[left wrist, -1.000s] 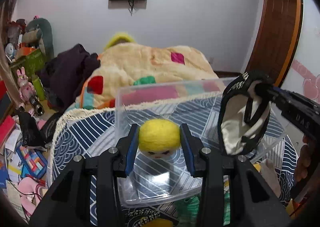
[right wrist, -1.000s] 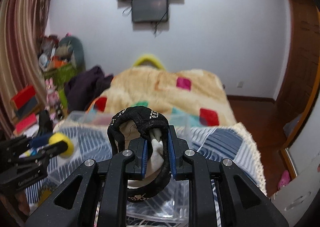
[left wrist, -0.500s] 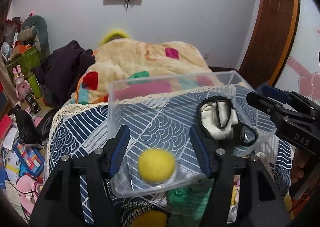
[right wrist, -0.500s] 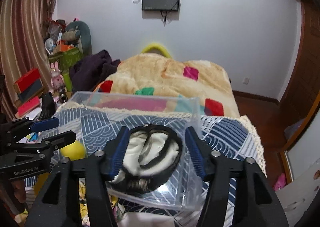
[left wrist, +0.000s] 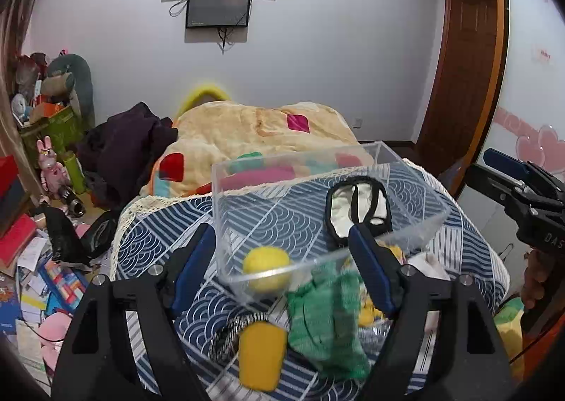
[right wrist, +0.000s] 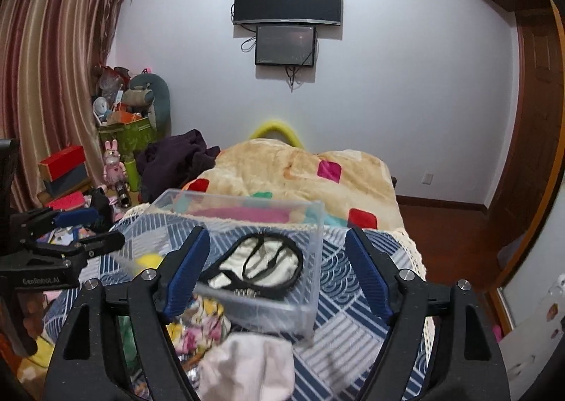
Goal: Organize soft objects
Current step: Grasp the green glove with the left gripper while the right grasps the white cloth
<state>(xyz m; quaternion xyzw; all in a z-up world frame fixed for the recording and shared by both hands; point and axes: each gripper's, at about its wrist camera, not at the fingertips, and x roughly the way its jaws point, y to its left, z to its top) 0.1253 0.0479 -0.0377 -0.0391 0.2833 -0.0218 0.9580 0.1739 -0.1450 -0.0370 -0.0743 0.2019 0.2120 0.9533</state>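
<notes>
A clear plastic bin [left wrist: 226,189] [right wrist: 319,224] stands on the blue patterned bedspread. Inside it lie a yellow felt ball [left wrist: 266,265] [right wrist: 150,260] at the near left and a black-and-white fabric piece [left wrist: 356,210] [right wrist: 259,265] at the right. My left gripper [left wrist: 282,268] is open and empty, just in front of the bin's near wall. My right gripper [right wrist: 277,275] is open and empty, above the bin's near edge. In front of the bin lie a green knit item [left wrist: 325,316], a yellow item [left wrist: 263,355] and a white cloth [right wrist: 247,365].
A beige blanket with coloured squares [left wrist: 261,132] covers the bed behind the bin. A dark garment [left wrist: 123,146] lies at its left. The floor on the left is crowded with toys, boxes and papers [left wrist: 39,259]. A wooden door [left wrist: 462,83] stands at the right.
Both grippers opened and let go: the yellow ball and the black-and-white fabric dropped into the bin. Both grippers then drew back and upward from the bin.
</notes>
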